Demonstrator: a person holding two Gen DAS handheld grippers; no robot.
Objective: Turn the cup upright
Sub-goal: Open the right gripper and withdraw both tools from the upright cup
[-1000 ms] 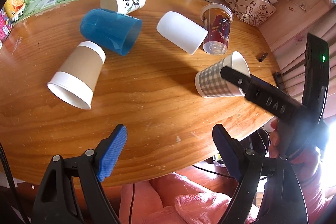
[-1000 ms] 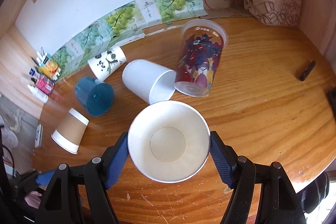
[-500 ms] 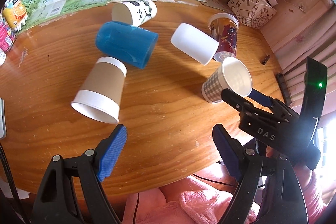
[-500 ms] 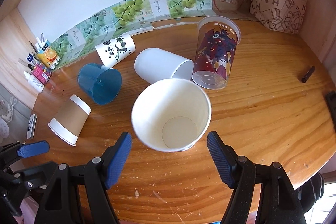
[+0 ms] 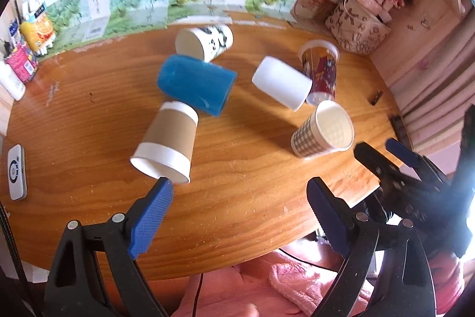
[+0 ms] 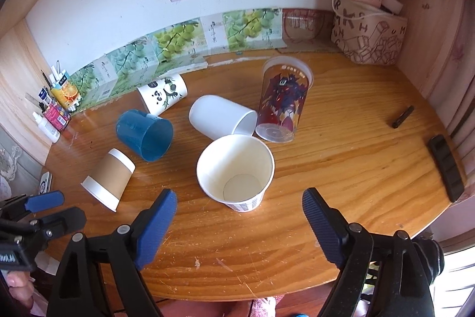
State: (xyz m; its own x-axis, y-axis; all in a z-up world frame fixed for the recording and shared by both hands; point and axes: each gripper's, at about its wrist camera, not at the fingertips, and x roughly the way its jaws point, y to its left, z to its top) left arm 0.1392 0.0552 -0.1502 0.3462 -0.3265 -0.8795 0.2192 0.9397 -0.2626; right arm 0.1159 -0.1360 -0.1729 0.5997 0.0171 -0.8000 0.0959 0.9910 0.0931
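Note:
A checked paper cup stands upright on the wooden table; it also shows in the left wrist view. My right gripper is open and empty just in front of it, not touching. My left gripper is open and empty near the table's front edge, close to the rim of a brown-sleeved cup lying on its side. A blue cup, a white cup, a panda cup and a clear printed cup also lie on their sides.
Small bottles and cartons stand at the far left. A patterned bag with a doll fills the back right corner. A black bar and a small dark clip lie at the right. A white device lies at the left edge.
My right gripper opened, let go of the checked cup standing upright, and drew back toward the table's front. My left gripper moved nearer the brown-sleeved cup.

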